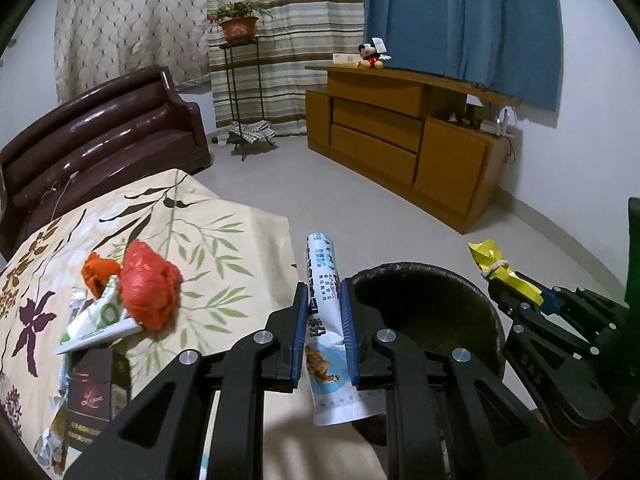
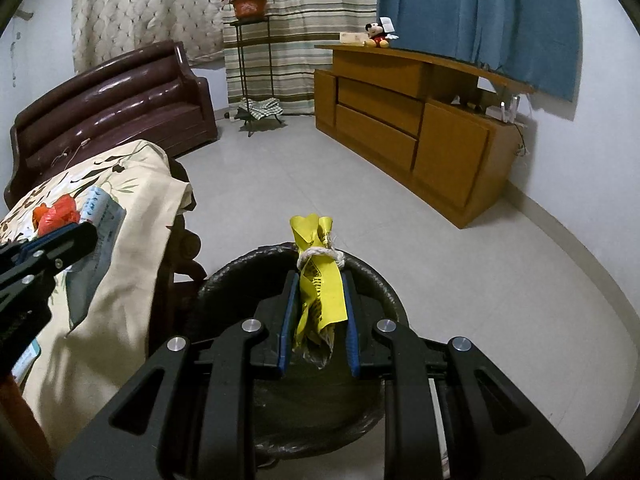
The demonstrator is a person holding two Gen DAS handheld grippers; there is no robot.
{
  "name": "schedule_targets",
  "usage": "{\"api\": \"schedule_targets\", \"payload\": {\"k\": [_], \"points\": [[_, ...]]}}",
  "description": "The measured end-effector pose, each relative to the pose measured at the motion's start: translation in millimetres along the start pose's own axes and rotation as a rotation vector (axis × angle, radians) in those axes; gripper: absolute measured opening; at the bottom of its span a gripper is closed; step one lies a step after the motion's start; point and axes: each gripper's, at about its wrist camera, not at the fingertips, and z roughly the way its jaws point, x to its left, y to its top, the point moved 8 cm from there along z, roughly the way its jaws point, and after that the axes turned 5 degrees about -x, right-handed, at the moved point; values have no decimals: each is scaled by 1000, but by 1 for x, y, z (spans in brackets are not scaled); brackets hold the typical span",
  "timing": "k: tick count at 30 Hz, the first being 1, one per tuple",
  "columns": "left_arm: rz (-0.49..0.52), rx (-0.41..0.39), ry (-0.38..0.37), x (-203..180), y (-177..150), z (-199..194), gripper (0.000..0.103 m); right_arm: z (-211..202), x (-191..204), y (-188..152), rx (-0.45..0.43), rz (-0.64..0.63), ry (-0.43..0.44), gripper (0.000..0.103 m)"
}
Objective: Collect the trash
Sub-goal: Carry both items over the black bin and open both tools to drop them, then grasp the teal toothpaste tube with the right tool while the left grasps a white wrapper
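Note:
My left gripper [image 1: 323, 292] is shut on a white and blue printed packet [image 1: 322, 280] and holds it upright beside the rim of the black-lined trash bin [image 1: 424, 276]. My right gripper [image 2: 320, 280] is shut on a yellow wrapper tied with string [image 2: 320, 280] and holds it over the trash bin [image 2: 224, 280]. The right gripper also shows at the right of the left wrist view [image 1: 500, 280]. On the leaf-patterned table cloth [image 1: 200, 216] lie a crumpled red bag [image 1: 148, 288], an orange scrap [image 1: 98, 272] and a white and green wrapper [image 1: 100, 316].
A dark box [image 1: 90, 392] and more wrappers lie at the table's near left. A brown sofa [image 2: 116, 100] stands behind the table, a plant stand [image 2: 252, 60] at the back, a wooden cabinet [image 2: 420, 128] at the right. Grey tiled floor [image 2: 300, 176] lies between.

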Motion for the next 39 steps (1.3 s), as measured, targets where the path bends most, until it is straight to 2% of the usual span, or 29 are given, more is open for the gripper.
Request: {"api": "schedule_targets", "payload": {"k": [10, 12, 14, 19, 25, 32, 36, 39], "points": [[26, 19, 11, -14, -1, 16, 19, 7, -5, 1, -1, 11, 4, 23], [17, 32, 12, -12, -2, 18, 25, 8, -6, 1, -4, 12, 3, 29], [6, 28, 16, -11, -1, 18, 39, 9, -8, 1, -4, 16, 2, 31], [-5, 25, 19, -8, -1, 15, 45, 9, -8, 2, -6, 22, 3, 32], [-9, 15, 28, -3, -1, 7, 52, 6, -4, 1, -8, 24, -3, 40], [-27, 14, 51, 18, -3, -12, 55, -4, 14, -6, 3, 26, 23, 58], [-32, 11, 69, 34, -7, -27, 56, -16, 37, -11, 2, 14, 59, 69], [-38, 8, 98, 52, -10, -40, 61, -24, 56, -11, -3, 15, 81, 77]]}}
